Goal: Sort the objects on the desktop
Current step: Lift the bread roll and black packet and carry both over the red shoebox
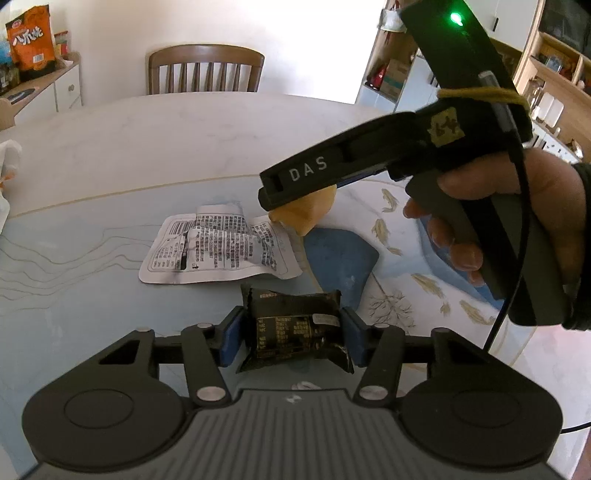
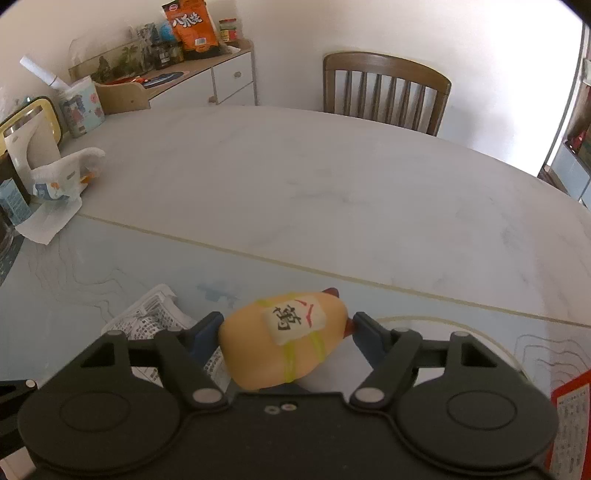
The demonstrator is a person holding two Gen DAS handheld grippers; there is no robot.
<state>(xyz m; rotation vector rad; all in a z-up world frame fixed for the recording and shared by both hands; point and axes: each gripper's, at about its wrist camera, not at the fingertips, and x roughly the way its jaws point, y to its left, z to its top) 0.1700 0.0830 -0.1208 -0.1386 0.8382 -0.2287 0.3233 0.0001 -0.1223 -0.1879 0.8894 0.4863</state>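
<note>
Lying crosswise, black packet (image 1: 295, 325) fills left gripper (image 1: 291, 336); right gripper (image 2: 286, 343) apparently clamps yellow toy (image 2: 280, 343) (also crosswise).

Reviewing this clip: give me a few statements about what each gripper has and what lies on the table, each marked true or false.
1. The left gripper has a dark foil packet between its fingers. True.
2. The right gripper holds a blue cup. False: it holds a yellowish toy with a white label.
3. A printed paper sheet lies flat on the table beyond the packet. True.
4. No chair is at the table. False: a wooden chair stands at the far side.
5. The orange snack bag lies on the table. False: it stands on the side cabinet.
</note>
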